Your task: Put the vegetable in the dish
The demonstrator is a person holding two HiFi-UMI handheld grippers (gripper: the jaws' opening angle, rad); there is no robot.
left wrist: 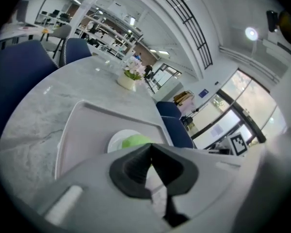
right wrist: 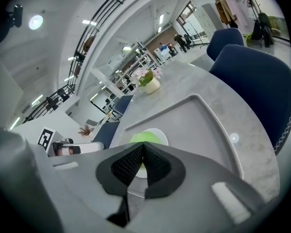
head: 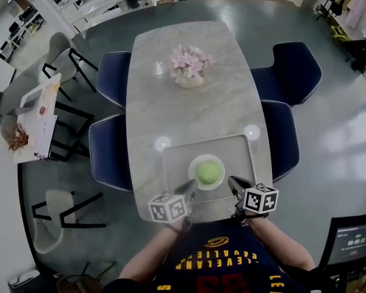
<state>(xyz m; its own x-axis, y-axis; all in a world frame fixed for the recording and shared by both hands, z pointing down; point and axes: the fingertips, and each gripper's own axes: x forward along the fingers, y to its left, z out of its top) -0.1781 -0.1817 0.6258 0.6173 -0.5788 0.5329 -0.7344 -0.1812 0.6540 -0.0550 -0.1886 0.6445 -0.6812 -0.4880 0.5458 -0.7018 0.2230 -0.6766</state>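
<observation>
A round green vegetable (head: 208,172) lies in a small white dish (head: 196,163) on a grey tray (head: 174,157) at the near end of the table. My left gripper (head: 191,188) sits just left of and nearer than the dish, shut on nothing. My right gripper (head: 234,184) sits just right of the dish, also shut and empty. In the left gripper view the vegetable (left wrist: 134,141) and dish (left wrist: 117,140) peek over the shut left gripper (left wrist: 151,147). In the right gripper view the vegetable (right wrist: 144,137) shows above the shut right gripper (right wrist: 142,146).
A pot of pink flowers (head: 190,66) stands at the table's far middle. Blue chairs (head: 111,151) flank the grey marble table (head: 171,102) on both sides. A side table (head: 36,118) with papers stands at the left. A monitor (head: 352,243) is at the lower right.
</observation>
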